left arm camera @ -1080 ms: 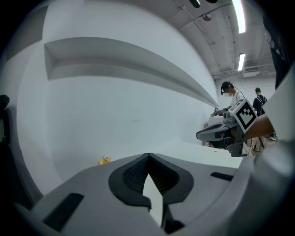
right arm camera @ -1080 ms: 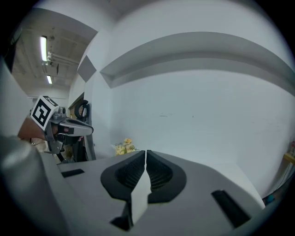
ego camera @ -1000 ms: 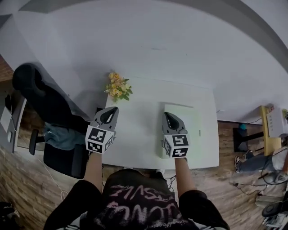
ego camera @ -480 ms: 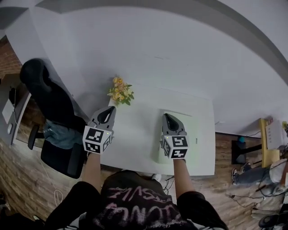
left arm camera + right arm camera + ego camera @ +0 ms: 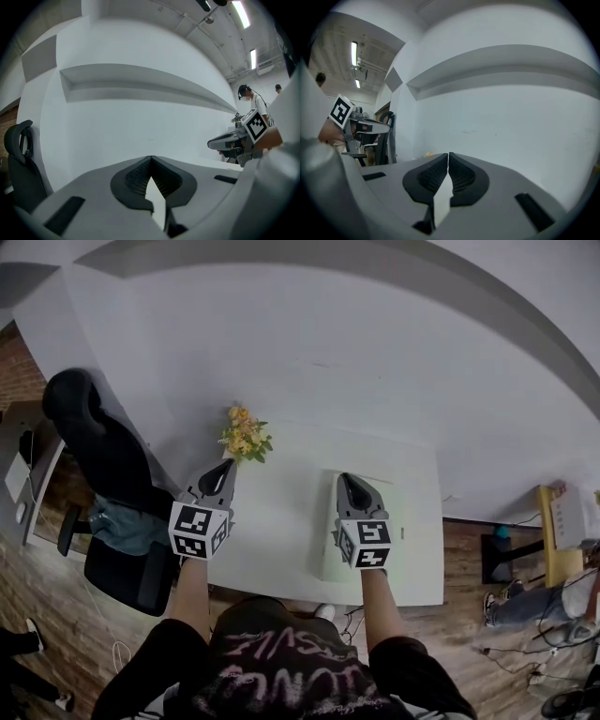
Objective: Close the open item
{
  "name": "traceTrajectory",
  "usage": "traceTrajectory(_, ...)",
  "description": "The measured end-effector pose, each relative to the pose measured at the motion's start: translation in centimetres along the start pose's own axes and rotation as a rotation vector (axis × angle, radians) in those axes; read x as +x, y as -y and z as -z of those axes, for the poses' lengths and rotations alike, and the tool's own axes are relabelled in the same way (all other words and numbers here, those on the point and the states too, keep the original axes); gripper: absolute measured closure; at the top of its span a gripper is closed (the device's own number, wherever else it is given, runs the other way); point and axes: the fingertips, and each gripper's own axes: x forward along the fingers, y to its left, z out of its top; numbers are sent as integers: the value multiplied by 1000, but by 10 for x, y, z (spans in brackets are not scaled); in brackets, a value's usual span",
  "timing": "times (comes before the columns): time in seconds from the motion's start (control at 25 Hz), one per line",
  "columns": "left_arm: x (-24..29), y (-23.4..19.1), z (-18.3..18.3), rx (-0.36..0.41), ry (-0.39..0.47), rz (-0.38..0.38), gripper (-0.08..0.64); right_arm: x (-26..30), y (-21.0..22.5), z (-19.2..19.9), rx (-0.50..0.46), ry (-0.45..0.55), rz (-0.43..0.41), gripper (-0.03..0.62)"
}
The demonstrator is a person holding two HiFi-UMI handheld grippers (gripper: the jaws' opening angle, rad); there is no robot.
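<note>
Left gripper and right gripper, jaws together on nothing, above white table with yellow flowers

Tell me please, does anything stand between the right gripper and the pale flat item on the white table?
Nothing visible does. In the head view the right gripper, jaws shut and empty, is directly over the pale flat item. The yellow flowers stand at the far left corner of the table, well aside.
</note>
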Motion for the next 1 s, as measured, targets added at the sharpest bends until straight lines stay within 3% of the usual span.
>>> traceTrajectory(1.0,-11,1,-10,18,16,-7,546,-1,-8,-9,-21,24,-29,568)
